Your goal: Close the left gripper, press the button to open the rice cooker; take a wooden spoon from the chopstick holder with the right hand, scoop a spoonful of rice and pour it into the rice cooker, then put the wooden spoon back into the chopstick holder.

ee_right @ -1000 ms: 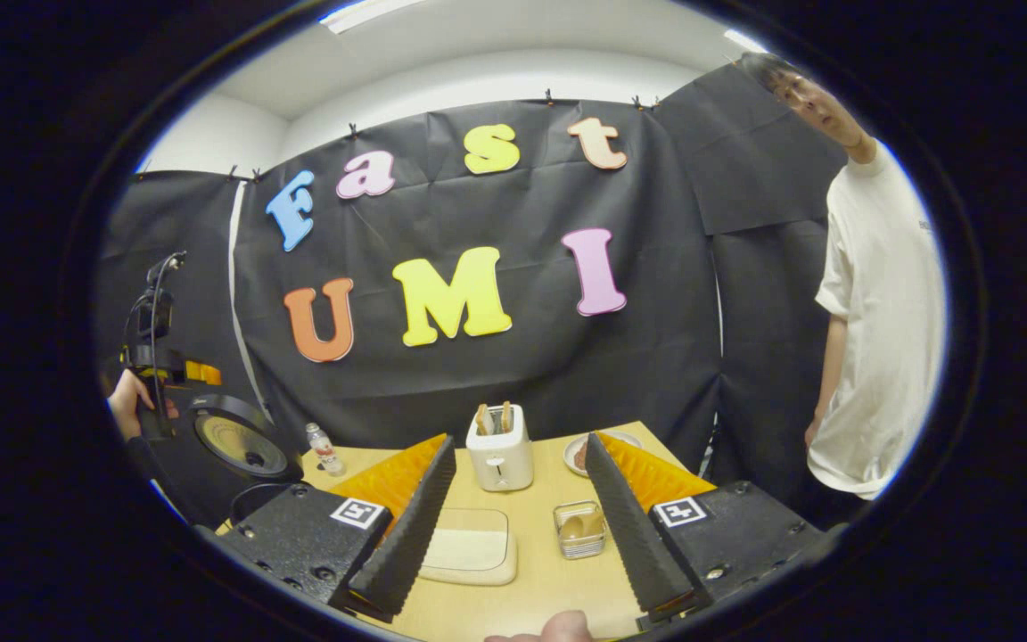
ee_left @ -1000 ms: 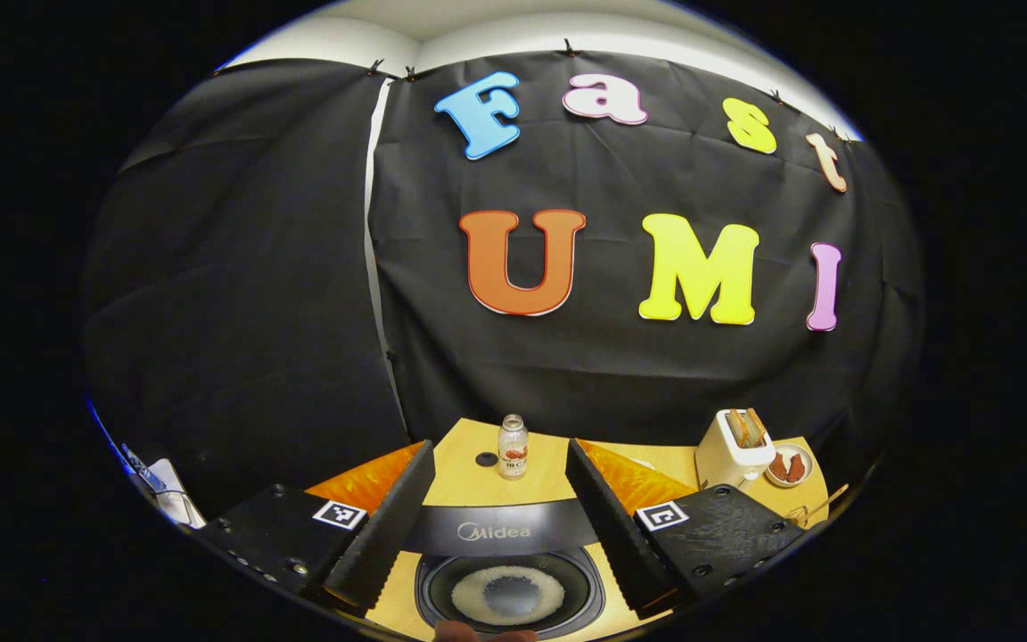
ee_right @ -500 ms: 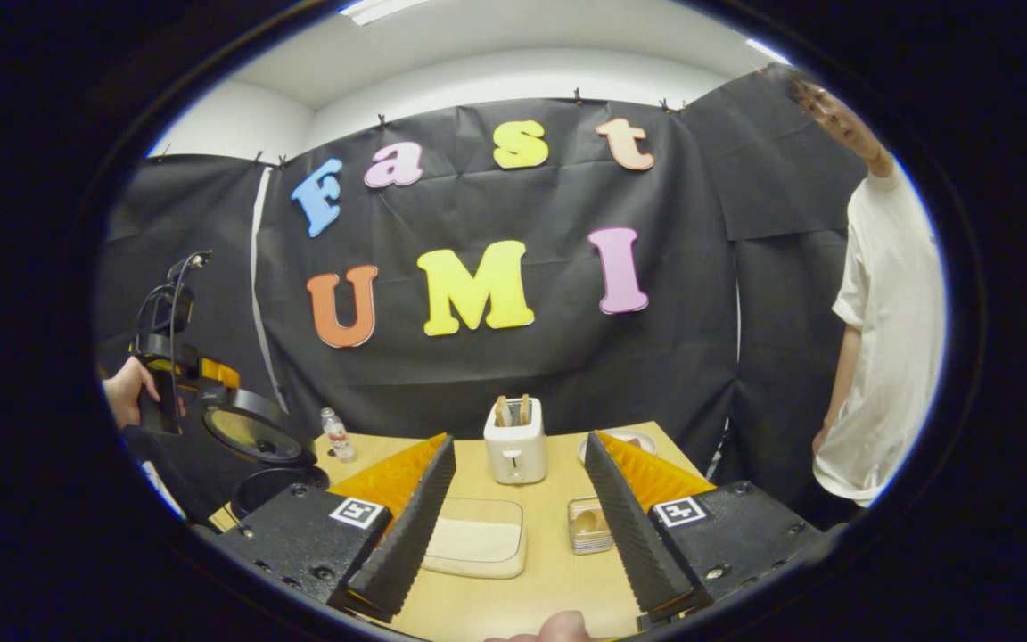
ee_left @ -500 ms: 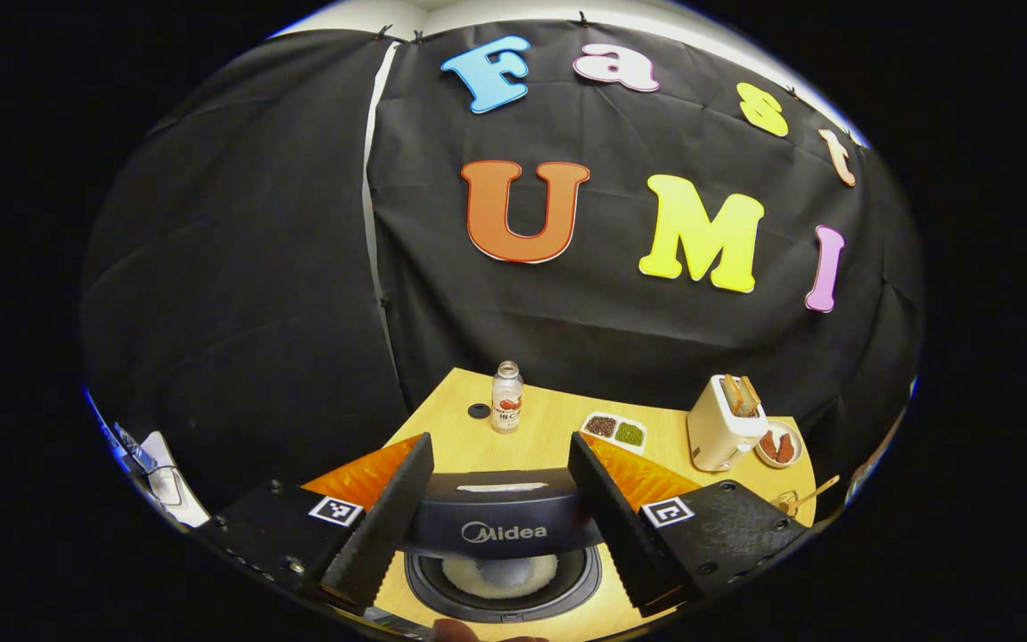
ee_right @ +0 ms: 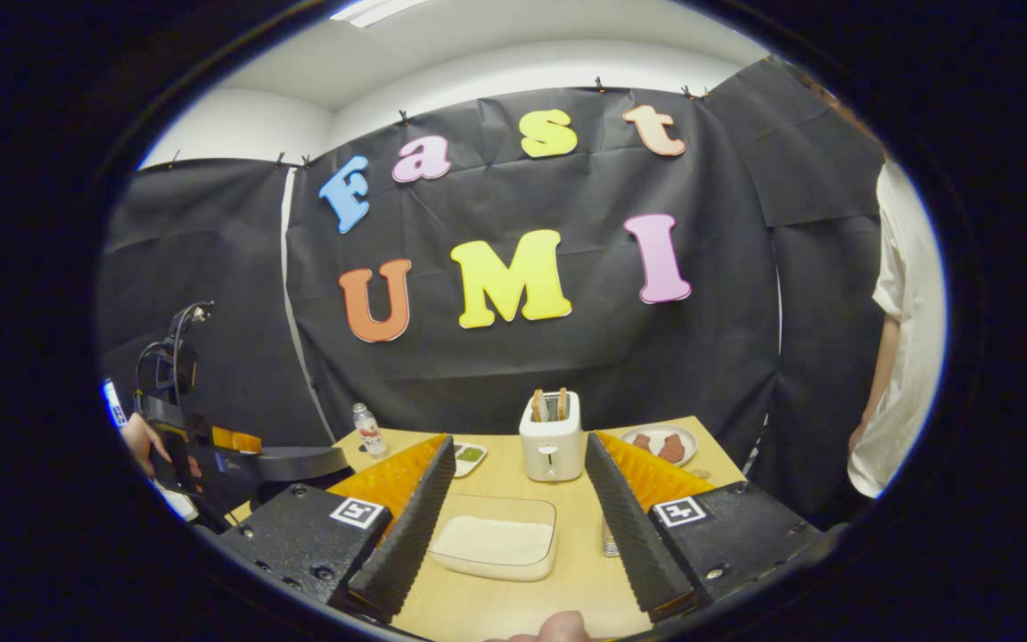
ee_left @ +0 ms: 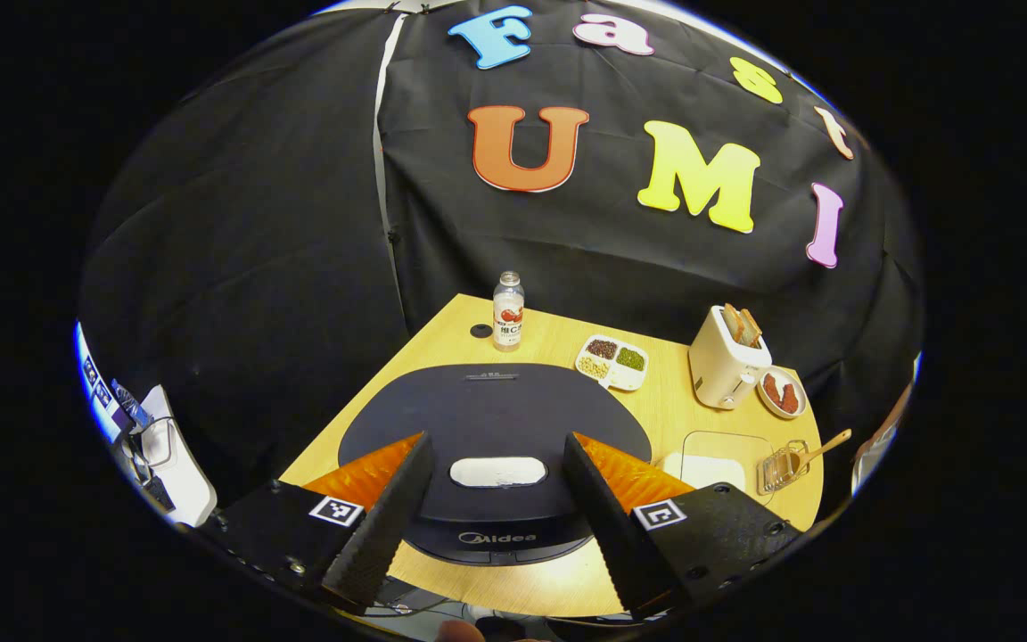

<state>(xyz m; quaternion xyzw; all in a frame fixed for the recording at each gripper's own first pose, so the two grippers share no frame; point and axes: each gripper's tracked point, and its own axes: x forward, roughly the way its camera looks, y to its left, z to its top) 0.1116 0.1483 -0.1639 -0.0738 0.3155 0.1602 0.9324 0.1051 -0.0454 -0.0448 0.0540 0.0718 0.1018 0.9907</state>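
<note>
The left tongs (ee_left: 496, 499) stand apart, clamped on nothing, poised over the front of the dark round rice cooker (ee_left: 496, 419); its lid is down, and the pale oval button (ee_left: 497, 471) lies between the two fingers, untouched as far as I can tell; beyond the cooker, straight ahead of these tongs, stands a small clear bottle with a white cap (ee_left: 508, 311) beside a dark cap lying flat; ahead and to their right sit a white divided dish of beans (ee_left: 612, 361), a white toaster with bread in its slots (ee_left: 725, 364) and a small plate of reddish pieces (ee_left: 781, 393); nearer on that right side lies a clear shallow tray of white rice (ee_left: 715, 459), and just past it the wire chopstick holder (ee_left: 776, 468) with the wooden spoon (ee_left: 815, 446) leaning out of it; all rest on the light wooden worktop (ee_left: 549, 580).

The right tongs (ee_right: 518, 535) are likewise apart and hold nothing; the rice tray lies on the worktop between their fingers; the toaster stands straight ahead beyond it; off to their left a hand (ee_right: 141, 439) grips the other tool over the cooker; to their right stands a person in a white shirt (ee_right: 906, 330).
</note>
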